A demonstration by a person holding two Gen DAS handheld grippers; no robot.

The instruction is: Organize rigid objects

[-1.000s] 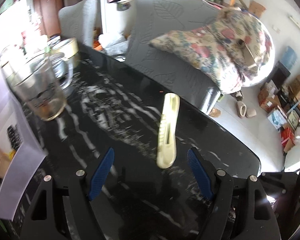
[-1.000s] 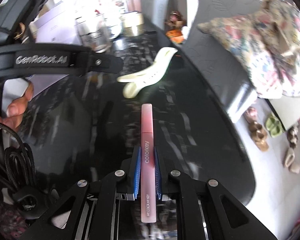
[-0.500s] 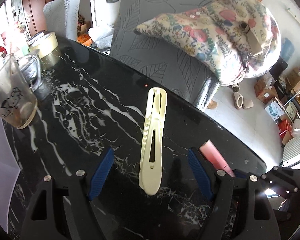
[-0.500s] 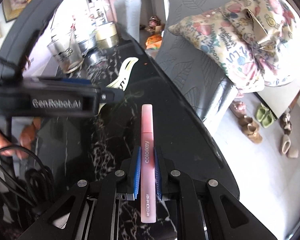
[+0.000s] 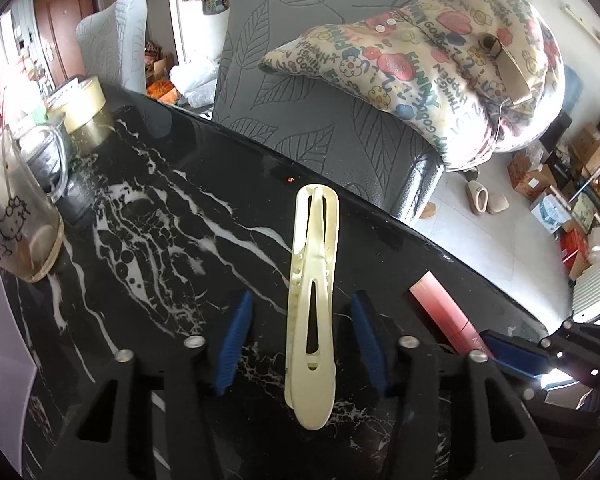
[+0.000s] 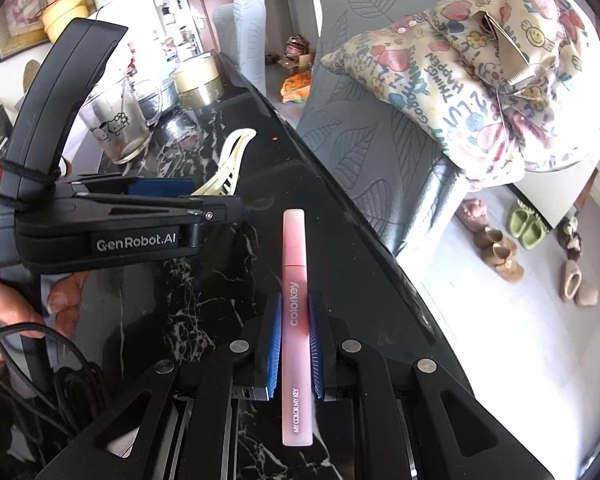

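Cream slotted plastic clip (image 5: 310,312), frosted pink tube (image 6: 295,320)

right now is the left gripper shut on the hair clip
No, open: left gripper jaws have just been closing, but gaps remain beside the hair clip.

Cream hair clip (image 5: 312,300), pink tube (image 6: 296,320), blk marble table (image 5: 160,240).

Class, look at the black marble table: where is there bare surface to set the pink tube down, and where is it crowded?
Bare marble lies between the cream hair clip and the glass mug, and around the pink tube. The far corner is crowded: mug, tape roll.
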